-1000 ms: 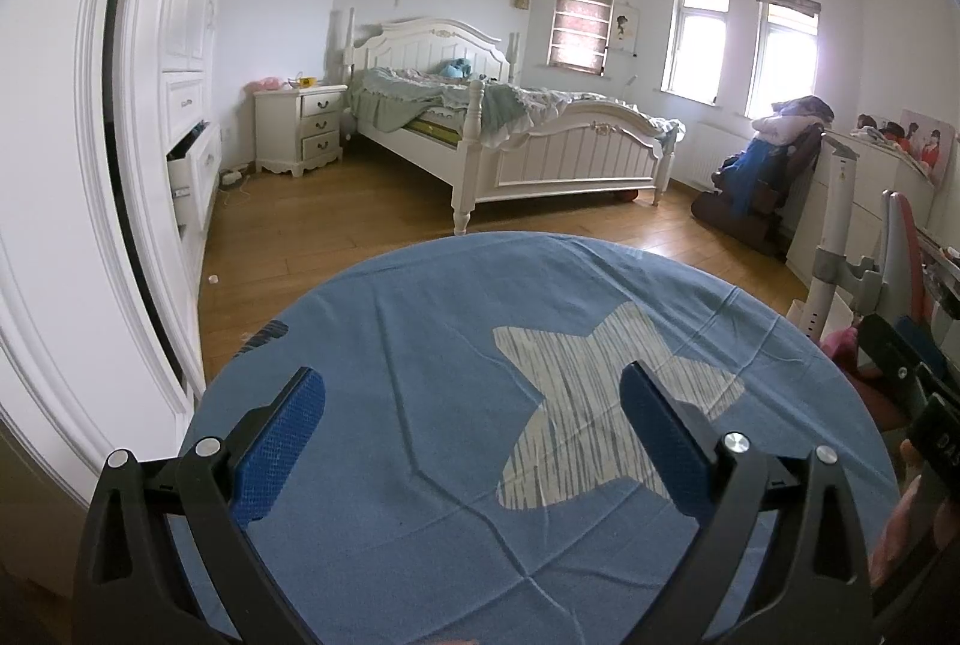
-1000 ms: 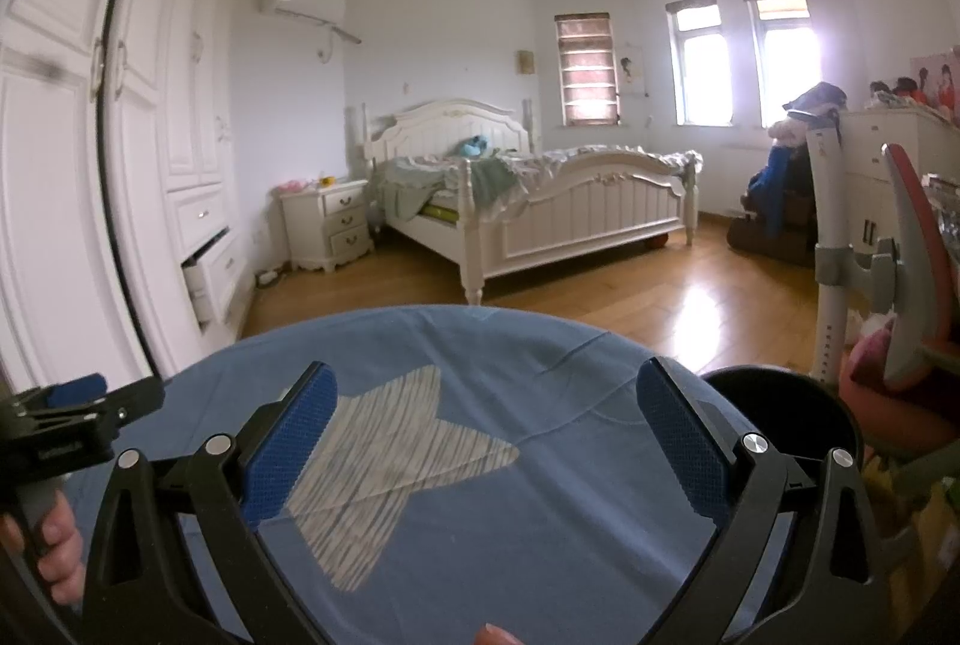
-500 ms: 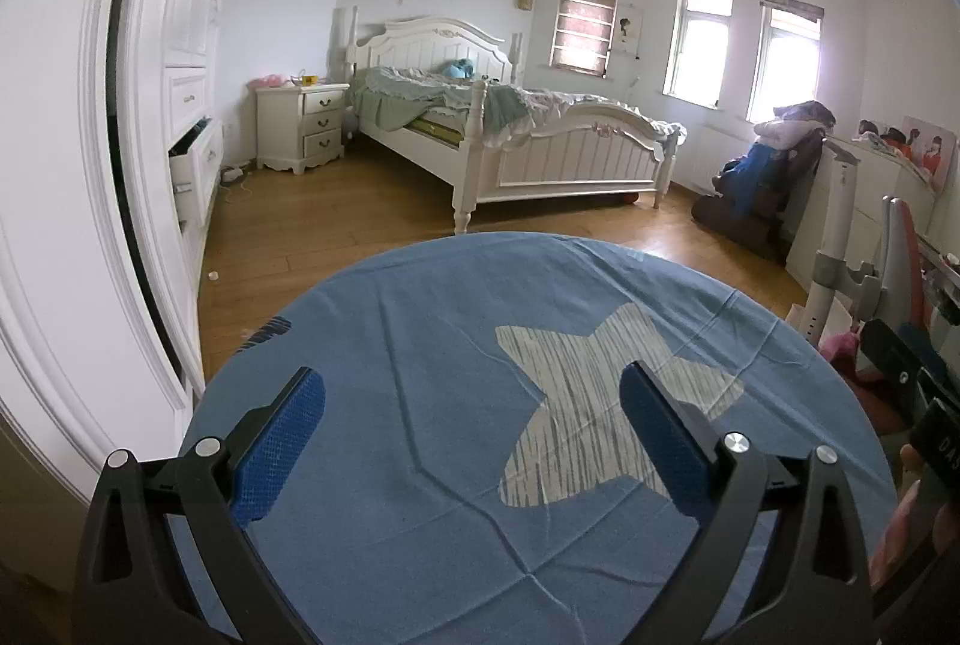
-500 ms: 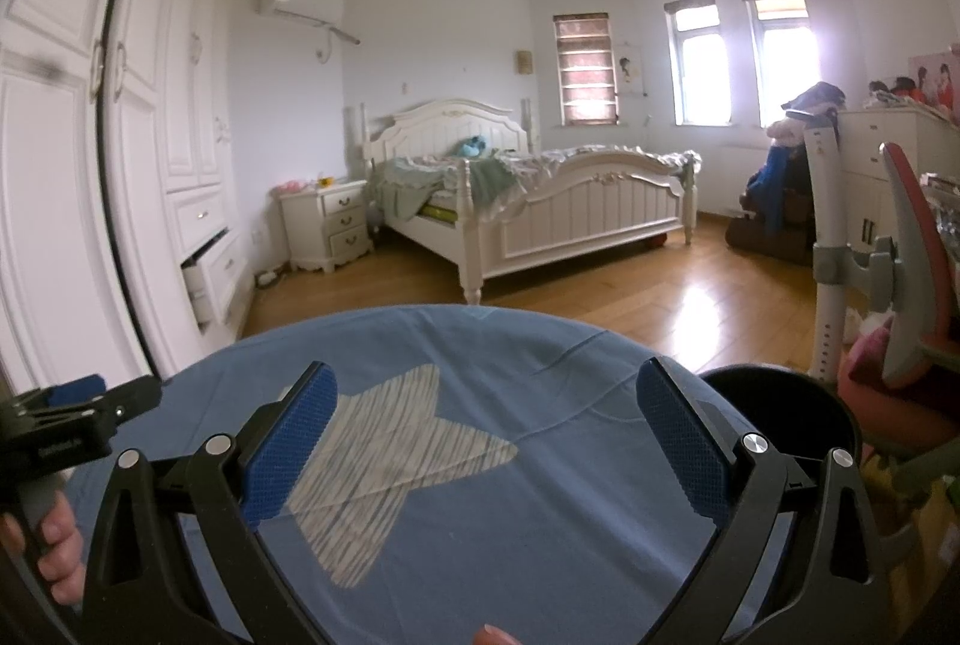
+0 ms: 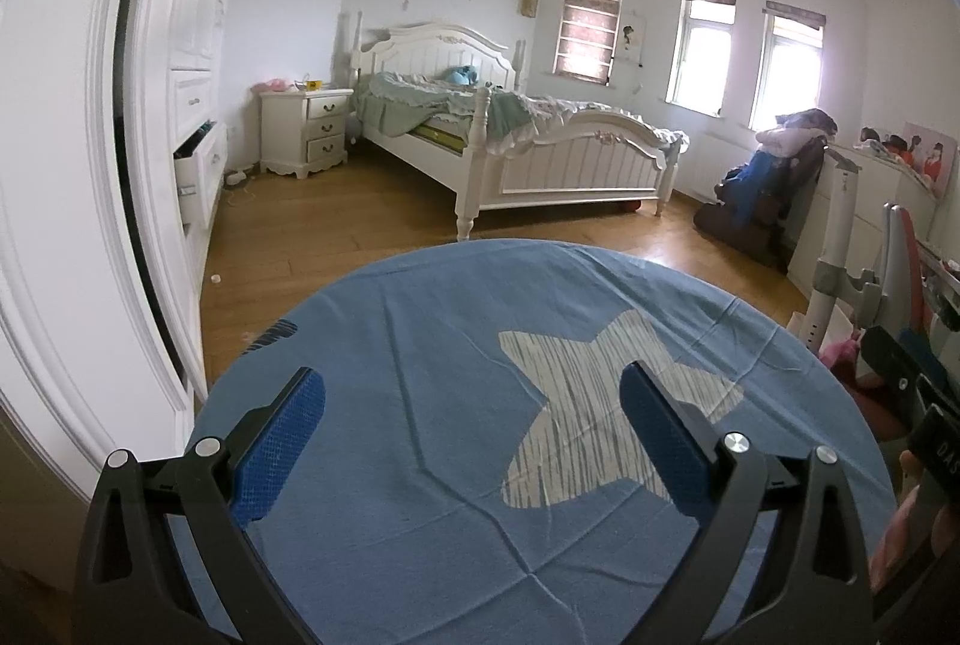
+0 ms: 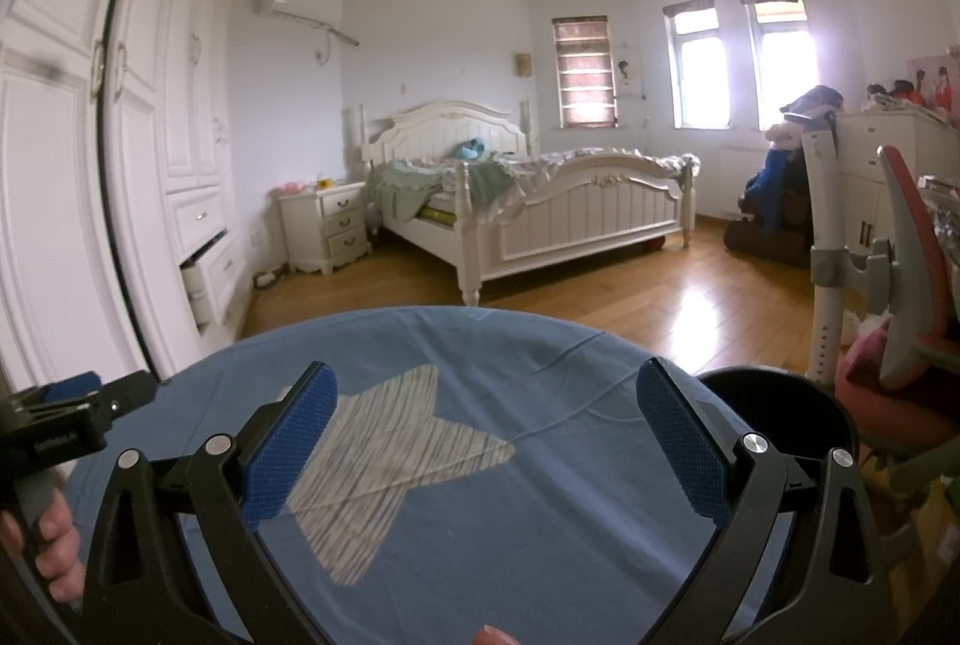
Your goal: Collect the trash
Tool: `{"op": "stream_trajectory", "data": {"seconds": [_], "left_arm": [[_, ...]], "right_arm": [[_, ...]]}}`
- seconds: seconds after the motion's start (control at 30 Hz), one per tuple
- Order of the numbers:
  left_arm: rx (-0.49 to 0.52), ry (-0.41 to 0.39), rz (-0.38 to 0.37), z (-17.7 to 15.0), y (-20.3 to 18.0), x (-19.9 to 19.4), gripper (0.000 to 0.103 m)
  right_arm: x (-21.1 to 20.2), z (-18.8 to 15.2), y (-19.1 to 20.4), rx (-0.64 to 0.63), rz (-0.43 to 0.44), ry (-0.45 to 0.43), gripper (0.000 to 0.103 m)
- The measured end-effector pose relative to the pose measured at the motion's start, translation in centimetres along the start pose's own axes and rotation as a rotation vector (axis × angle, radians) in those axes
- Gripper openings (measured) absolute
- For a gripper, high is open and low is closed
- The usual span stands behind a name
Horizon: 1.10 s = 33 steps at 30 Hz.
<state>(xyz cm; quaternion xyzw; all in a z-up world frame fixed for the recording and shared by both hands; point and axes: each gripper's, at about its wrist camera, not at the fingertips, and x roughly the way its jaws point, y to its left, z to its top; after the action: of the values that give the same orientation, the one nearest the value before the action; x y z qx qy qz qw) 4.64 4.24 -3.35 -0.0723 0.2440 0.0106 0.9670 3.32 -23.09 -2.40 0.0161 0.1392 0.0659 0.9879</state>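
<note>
One black bin (image 6: 774,405), its inside too dark to tell what it held, stood just beside the round blue tablecloth (image 5: 456,405), over which the left gripper (image 5: 474,441) and right gripper (image 6: 489,447) hung, both spread wide and holding nothing.

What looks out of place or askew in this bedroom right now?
A white wardrobe drawer hangs pulled open, tilted, the white wooden bed is unmade with rumpled green bedding, and a small white scrap lies on the wooden floor below the drawer.
</note>
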Motion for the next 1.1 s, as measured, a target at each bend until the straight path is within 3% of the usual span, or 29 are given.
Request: {"op": "stream_trajectory", "data": {"seconds": [1.1], "left_arm": [[-0.001,0.0,-0.002,-0.05,0.13,0.06,0.098]], "right_arm": [[0.14,-0.1,0.1,0.0,0.0,0.0,0.098]]}}
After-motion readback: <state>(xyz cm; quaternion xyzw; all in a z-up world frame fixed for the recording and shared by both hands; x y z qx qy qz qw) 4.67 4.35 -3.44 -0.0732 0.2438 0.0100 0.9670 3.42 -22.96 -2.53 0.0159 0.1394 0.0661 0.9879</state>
